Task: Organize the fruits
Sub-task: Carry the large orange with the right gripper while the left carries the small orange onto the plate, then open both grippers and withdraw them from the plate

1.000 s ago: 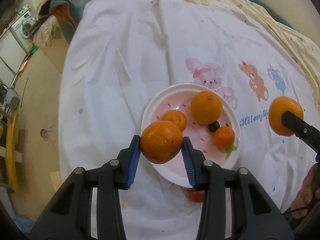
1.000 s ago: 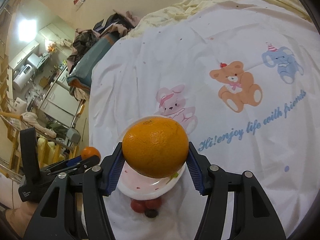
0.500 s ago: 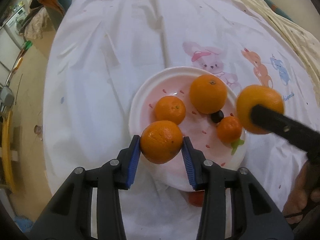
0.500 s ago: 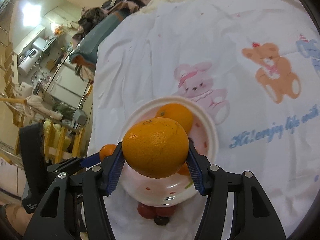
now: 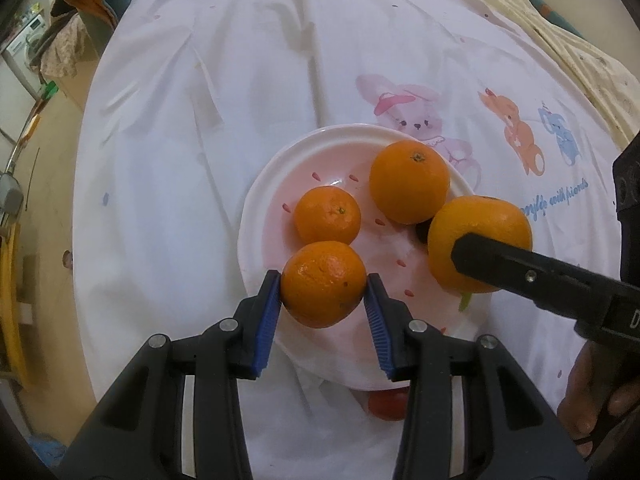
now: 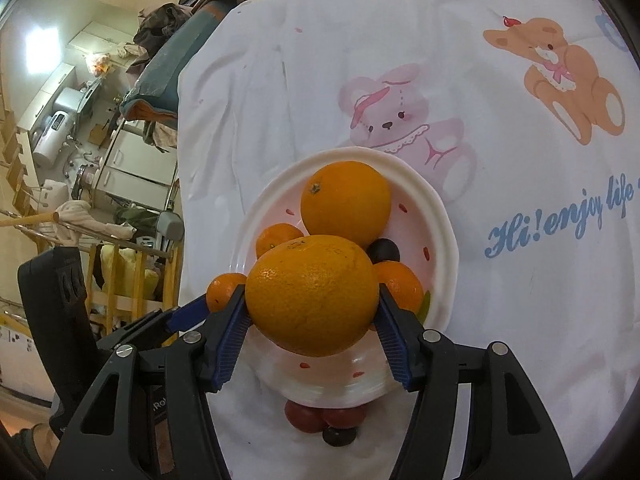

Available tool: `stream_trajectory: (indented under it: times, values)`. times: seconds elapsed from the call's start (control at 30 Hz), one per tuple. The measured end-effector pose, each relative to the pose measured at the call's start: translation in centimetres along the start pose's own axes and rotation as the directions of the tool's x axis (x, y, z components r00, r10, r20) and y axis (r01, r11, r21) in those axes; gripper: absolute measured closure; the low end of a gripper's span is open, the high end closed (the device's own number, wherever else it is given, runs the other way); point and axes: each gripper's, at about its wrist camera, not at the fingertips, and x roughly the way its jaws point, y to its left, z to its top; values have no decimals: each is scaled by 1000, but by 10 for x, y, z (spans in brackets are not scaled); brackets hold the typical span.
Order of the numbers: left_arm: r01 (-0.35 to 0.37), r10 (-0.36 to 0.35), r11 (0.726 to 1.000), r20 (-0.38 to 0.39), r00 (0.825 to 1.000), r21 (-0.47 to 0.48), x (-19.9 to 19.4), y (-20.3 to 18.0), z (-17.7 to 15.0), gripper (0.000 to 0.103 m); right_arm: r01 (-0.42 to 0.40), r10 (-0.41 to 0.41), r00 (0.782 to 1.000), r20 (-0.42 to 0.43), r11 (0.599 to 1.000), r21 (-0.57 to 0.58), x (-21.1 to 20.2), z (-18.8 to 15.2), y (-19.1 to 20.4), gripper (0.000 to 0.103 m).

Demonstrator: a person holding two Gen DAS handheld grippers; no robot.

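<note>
Oranges [image 5: 323, 283] [image 6: 312, 294] clamped over plate [image 5: 260, 184] rim (2 jaws gripping).

Black gripper [image 5: 323, 308] frames, ribbed blue pads [image 5: 267, 322], silver screws, bare hand [image 5: 596, 408].

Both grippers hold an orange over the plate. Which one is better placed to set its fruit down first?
Probably left. The left gripper holds its orange over a bare part of the plate; the right gripper's big orange hangs above other fruit.
</note>
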Motion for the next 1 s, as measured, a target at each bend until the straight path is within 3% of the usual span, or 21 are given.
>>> stream_trajectory:
  times: [0.1, 0.17, 0.27, 0.37, 0.43, 0.47, 1.0]
  values:
    - [7, -7, 1000, -7, 1000, 7, 1, -1, 0, 65, -7, 7, 1000, -2, 1000, 19, 0, 1, -1, 36]
    - [18, -18, 1000, -44, 999, 8, 6, 0, 0, 64, -49, 49, 999, 7, 998, 38, -3, 2, -3, 20]
    - [15, -16, 1000, -82, 997, -10, 12, 3, -2, 63, -66, 64, 997, 44, 997, 40, -11, 3, -3, 17]
    - [19, -20, 1000, -80, 997, -8, 11, 3, -2, 47, -53, 51, 997, 61, 998, 31, -16, 4, -3, 17]
    - [-1, 1, 1000, -57, 998, 4, 6, 2, -1, 20, -61, 58, 996, 62, 997, 47, -18, 5, -5, 17]
    - [-14, 15, 1000, -37, 999, 10, 2, 1, -2, 18, -60, 57, 996, 65, 997, 50, -19, 5, -6, 17]
    - [-25, 26, 999, 33, 999, -24, -20, 11, -3, 18, -32, 24, 992, 123, 997, 63, -46, 2, -8, 17]
